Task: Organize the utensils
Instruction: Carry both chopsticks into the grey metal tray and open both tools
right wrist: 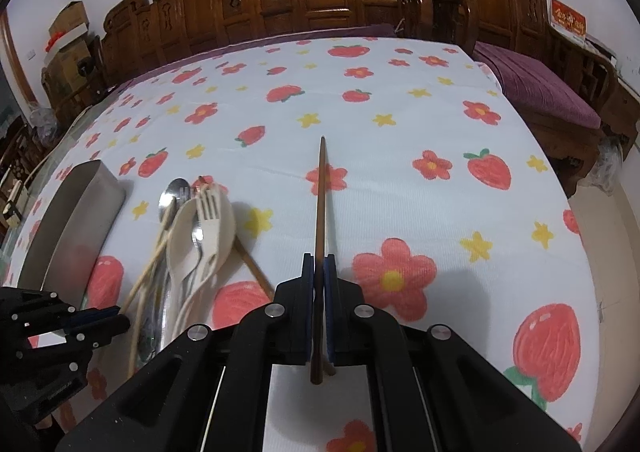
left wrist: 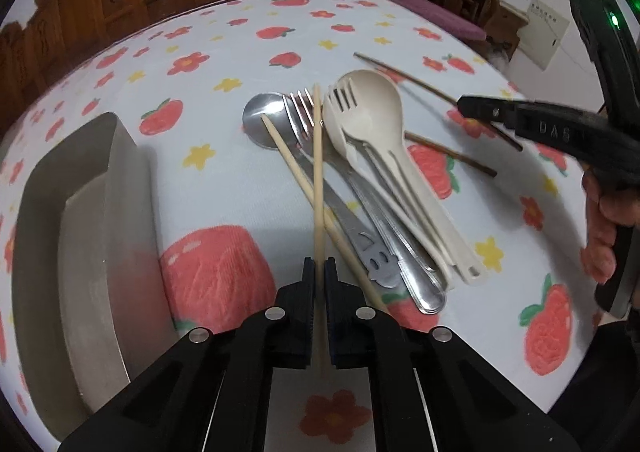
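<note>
**Handling Notes: Chopsticks Held in Both Grippers, Cutlery Pile on the Worktop**

My left gripper (left wrist: 319, 272) is clamped on one pale, thin bamboo chopstick (left wrist: 318, 172), near its butt end. The stick runs forward from the pads over the cutlery pile. My right gripper (right wrist: 319, 272) is clamped on one dark brown wooden chopstick (right wrist: 320, 204), also near the butt end, with the tip pointing toward the far edge of the worktop (right wrist: 400, 64).

Position of the remaining items: the pile lies near the middle of the strawberry-and-flower printed cloth. It comprises a second pale bamboo chopstick (left wrist: 288, 160), a polished steel spoon (left wrist: 260, 120), a steel fork (left wrist: 300, 112), and a cream plastic spoon (left wrist: 372, 104) with a cream plastic fork (left wrist: 340, 100) nested in its bowl. Another dark brown chopstick (left wrist: 452, 154) lies just beside the pile. A rectangular brushed-metal tray (left wrist: 84, 212) stands toward the left edge of the worktop.

Handling assessment:
- Chopsticks: light, stiff and smooth. A grip near one end lets the long free part swing, so I judge a hold nearer the middle steadier.
- Steel cutlery: heavier and slippery. Take it across the flat handle, not the bowl or tines.
- Plastic pieces: light and nested. They may lift together, so grip the handles.
</note>
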